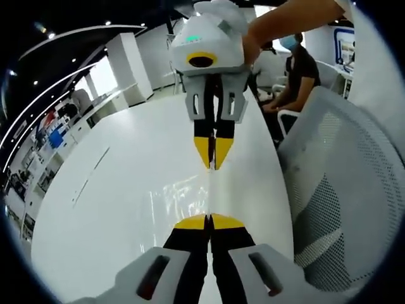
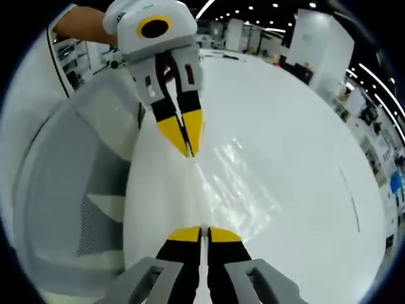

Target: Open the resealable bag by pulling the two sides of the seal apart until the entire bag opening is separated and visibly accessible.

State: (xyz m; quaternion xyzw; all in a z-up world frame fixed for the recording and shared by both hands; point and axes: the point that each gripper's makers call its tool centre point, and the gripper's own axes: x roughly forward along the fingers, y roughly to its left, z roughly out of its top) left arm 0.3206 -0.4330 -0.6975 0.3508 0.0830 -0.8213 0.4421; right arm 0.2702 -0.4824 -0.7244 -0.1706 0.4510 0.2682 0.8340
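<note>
Two hand-held grippers face each other above a glossy white tabletop (image 1: 114, 209), with a clear, nearly invisible resealable plastic bag (image 1: 190, 193) stretched between them. In the left gripper view, the left hand-held gripper (image 1: 209, 221) rises from the bottom edge, its black jaws with yellow tips pressed together on the near edge of the bag. Opposite it, the right hand-held gripper (image 1: 214, 166) points toward the camera from the top, white-bodied with the same black and yellow jaws, closed to a point on the far edge; a person's hand (image 1: 253, 47) holds its body. The bag shows mainly as faint reflections and creases over the tabletop, so its exact outline and whether the seal has parted are hard to make out. To the right stands a white mesh-backed office chair (image 1: 342, 190), and beyond it a seated person in a dark shirt (image 1: 297, 73). In the right gripper view, the right hand-held gripper (image 2: 204, 231) pinches the bag (image 2: 243, 174) at the bottom, and the left hand-held gripper (image 2: 188, 152) comes in from the upper left, jaws closed on the bag's other edge, above the tabletop (image 2: 297, 126). The chair (image 2: 76, 190) lies to the left.
</note>
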